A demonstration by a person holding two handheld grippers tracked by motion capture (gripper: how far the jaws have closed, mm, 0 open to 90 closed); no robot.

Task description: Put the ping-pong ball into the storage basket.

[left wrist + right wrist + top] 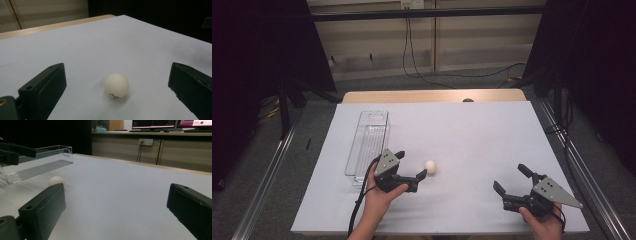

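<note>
The little white ball (430, 167) sits on the table (472, 135), just right of the clear box (368, 142). The left gripper (411, 165) is spread wide around it. One bump and it may roll away. The right gripper (510, 179) is spread wide too, holding nothing.

balls: 1 white ball (430, 166) | bins: 1 clear bin (367, 145) | claws: 2

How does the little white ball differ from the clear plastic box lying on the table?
The small white round ball is opaque and solid-looking, while the long clear plastic box is see-through with a ribbed floor. The ball is tiny; the box is much longer. The ball lies between the open jaws of the left tool; the box sits apart beside that hand, with nothing visible inside it. Both rest on the white table cover.
</note>
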